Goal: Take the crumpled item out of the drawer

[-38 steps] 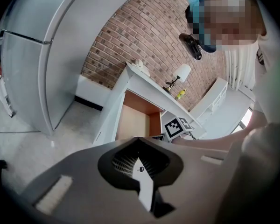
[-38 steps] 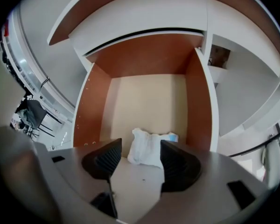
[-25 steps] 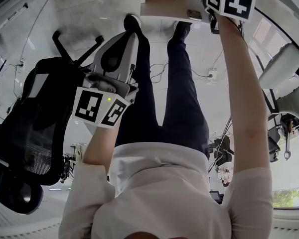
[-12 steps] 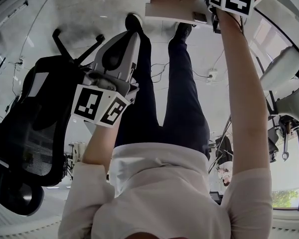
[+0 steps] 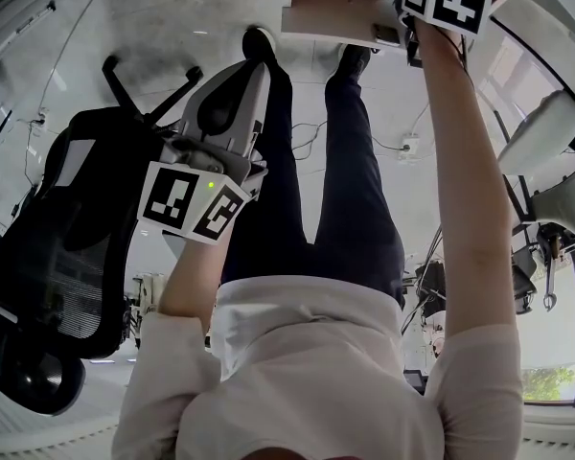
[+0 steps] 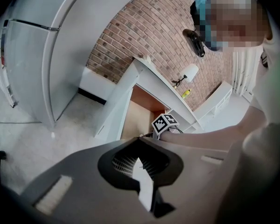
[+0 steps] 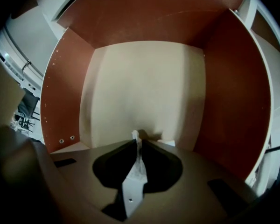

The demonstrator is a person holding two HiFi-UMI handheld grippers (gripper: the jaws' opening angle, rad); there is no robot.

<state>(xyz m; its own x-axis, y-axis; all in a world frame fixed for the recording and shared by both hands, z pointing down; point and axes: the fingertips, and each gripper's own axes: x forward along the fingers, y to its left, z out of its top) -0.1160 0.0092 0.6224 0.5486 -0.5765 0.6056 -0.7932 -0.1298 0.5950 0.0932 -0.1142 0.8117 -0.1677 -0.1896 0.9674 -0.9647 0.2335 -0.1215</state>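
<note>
Stretches the right arm (image 5: 470, 180) nearly straight, from the shoulder at 5 o'clock in the head view up to 1 o'clock, with the hand inside the open drawer (image 5: 331, 10). Points the right gripper (image 7: 136, 143) steeply downward at the pale floor (image 7: 144, 83) of the drawer, between the 2 red-brown side walls (image 7: 228, 101) at 9 and 3 o'clock in the right gripper view. Has just been closing its jaws, and pinches the crumpled item (image 7: 136, 137) between them: a thin white crumpled strip, with 1 small end sticking out past the tips toward 12 o'clock. Holds it inside the drawer, low over the floor; impossible to tell whether touching the floor or not.

Bends the left arm (image 5: 196, 276) at the elbow, with the forearm going up from 7 o'clock to the marker cube (image 5: 194, 204) at about 9 o'clock in the head view. Aims the left gripper (image 6: 140, 138) slantwise down and forward, toward 12 o'clock in that view, well apart from the drawer and near the black office chair (image 5: 67, 257) at 9 o'clock. Presses its jaws together with nothing between them.

Stands with both legs (image 5: 355, 180) in dark trousers just before the drawer, the feet toward 12 o'clock.
</note>
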